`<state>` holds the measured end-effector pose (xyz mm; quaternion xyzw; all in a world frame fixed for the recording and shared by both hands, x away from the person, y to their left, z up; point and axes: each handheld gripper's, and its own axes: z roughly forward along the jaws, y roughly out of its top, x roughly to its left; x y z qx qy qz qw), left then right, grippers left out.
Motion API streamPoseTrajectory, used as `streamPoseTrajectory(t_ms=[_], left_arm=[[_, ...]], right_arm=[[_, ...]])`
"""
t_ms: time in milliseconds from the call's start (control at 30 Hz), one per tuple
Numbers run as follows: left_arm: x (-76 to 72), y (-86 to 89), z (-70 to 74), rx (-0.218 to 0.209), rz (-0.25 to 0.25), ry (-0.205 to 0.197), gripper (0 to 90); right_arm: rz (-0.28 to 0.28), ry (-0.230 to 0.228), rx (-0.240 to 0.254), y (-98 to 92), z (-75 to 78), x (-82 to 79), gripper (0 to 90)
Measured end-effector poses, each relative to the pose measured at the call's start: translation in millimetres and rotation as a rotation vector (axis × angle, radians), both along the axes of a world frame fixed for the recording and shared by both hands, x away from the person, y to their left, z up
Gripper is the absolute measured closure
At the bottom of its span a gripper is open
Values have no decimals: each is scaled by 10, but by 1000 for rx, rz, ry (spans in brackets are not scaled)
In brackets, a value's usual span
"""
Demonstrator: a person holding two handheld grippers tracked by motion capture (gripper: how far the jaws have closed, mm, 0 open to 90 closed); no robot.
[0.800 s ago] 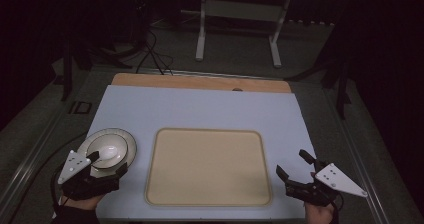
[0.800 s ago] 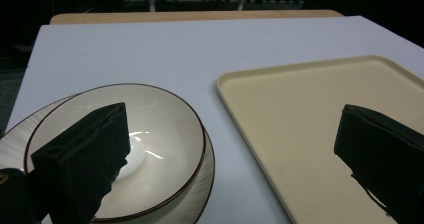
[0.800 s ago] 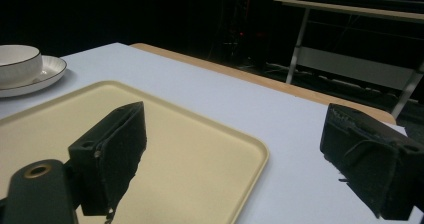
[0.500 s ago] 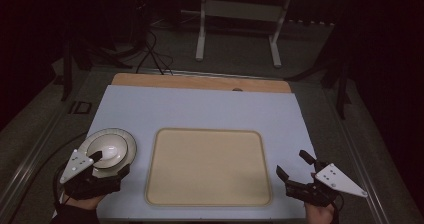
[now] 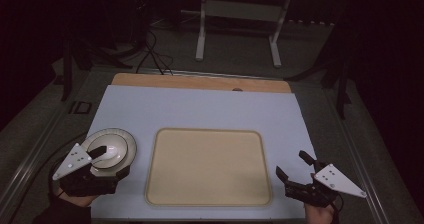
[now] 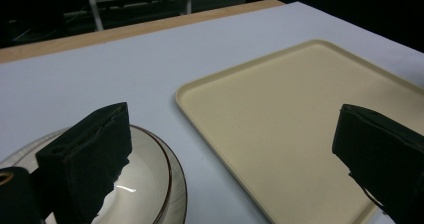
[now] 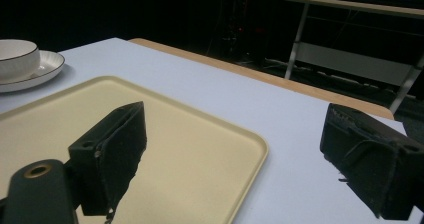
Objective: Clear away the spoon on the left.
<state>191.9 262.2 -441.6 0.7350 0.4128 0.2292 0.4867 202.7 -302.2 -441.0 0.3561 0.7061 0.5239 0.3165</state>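
Note:
A white bowl [image 5: 114, 146] with a dark rim sits on a white saucer [image 5: 131, 151] at the table's front left. My left gripper [image 5: 112, 162] is open at it: one jaw hangs over the bowl, the other stands beside the saucer toward the beige tray [image 5: 207, 166]. In the left gripper view the bowl [image 6: 142, 181] lies under the left jaw, the tray [image 6: 300, 109] under the right jaw, and the gripper [image 6: 232, 124] holds nothing. My right gripper [image 5: 295, 166] stands open at the tray's front right corner, with nothing between its jaws.
The tray [image 7: 150, 134] is bare and lies in the middle of the pale blue table top [image 5: 200, 109]. A wooden strip [image 5: 200, 81] runs along the far edge. Beyond it the room is dark, with a metal stand [image 5: 240, 14]. The bowl [image 7: 17, 56] appears far left in the right gripper view.
My left gripper has edged slightly forward over the bowl. The right gripper has stayed in place.

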Motion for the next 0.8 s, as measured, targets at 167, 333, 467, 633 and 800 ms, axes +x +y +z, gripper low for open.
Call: streamPoseTrajectory(t_ms=[167, 333, 467, 633, 800], left_arm=[[8, 16, 73, 26, -7, -8, 37], [10, 76, 145, 23, 14, -24, 41], [3, 144, 213, 16, 32, -39, 42], [-7, 222, 286, 11, 53, -55, 48], [-13, 299, 321, 7, 74, -61, 52]], right_arm=[[2, 2, -3, 9, -2, 5, 113], [3, 7, -5, 15, -5, 7, 113], [5, 7, -8, 15, -8, 10, 113], [6, 4, -12, 17, -8, 8, 113], [3, 1, -13, 21, -5, 2, 113]])
